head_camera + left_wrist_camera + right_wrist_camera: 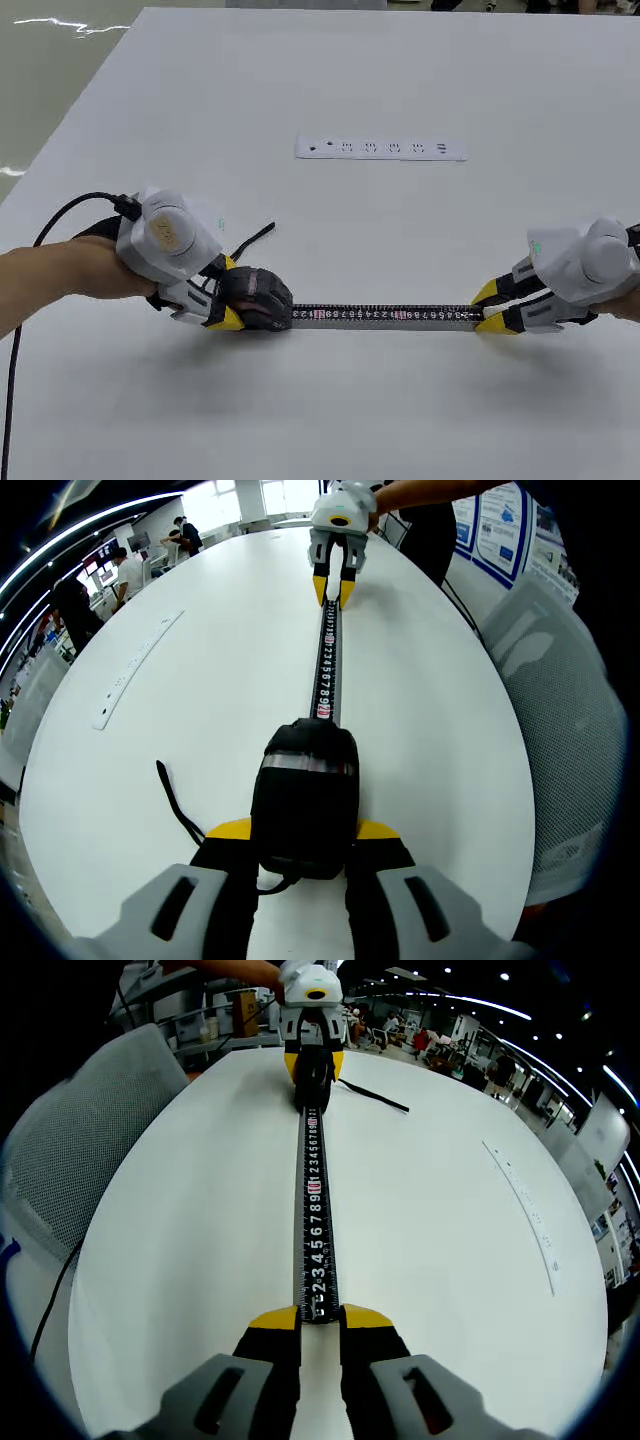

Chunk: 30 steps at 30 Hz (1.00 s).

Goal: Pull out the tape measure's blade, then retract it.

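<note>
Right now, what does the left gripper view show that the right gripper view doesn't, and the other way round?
Left gripper view: a close look at the black tape measure case, clamped between the jaws of the left gripper, with the right gripper far off at the other end. Right gripper view: a close look at the tip of the blade pinched in the right gripper, its low numbers readable. Both: the blade stretched straight along the white table between the grippers, and the power strip off to one side.
</note>
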Tool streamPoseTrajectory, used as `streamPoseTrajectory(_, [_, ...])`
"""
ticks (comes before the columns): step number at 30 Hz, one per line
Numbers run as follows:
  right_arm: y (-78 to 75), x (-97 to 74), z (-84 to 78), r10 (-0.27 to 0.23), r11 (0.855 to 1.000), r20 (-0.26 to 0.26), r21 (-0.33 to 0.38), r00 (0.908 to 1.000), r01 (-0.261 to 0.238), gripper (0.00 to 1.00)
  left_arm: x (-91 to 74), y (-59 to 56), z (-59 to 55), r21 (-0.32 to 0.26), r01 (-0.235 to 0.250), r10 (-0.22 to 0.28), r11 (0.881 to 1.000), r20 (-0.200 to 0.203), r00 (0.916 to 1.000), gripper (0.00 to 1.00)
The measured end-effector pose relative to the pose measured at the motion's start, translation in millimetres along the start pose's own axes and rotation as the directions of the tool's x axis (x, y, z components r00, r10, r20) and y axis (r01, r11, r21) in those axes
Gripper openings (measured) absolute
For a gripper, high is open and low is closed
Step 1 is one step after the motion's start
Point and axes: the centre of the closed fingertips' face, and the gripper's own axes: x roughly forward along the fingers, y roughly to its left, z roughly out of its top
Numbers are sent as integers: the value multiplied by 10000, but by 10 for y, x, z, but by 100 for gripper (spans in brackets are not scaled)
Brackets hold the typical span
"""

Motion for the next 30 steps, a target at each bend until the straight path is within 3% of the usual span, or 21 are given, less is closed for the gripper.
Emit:
streamPoseTrajectory(14, [-7, 7, 4, 15, 9997, 57, 258, 10000, -17, 17, 33, -1, 13, 171, -41, 41, 9998, 48, 10000, 31])
streamPoseTrajectory(26, [-12, -45, -27, -241, 9977, 74, 643, 9997, 236, 23, -64, 50, 20, -309, -294, 303, 9991, 302, 9991, 40])
streamPoseTrajectory(30, [-14, -97, -44, -430, 9953, 109, 877, 9990, 419, 24, -116, 62, -28, -580, -404, 423, 9975, 324, 9986, 43])
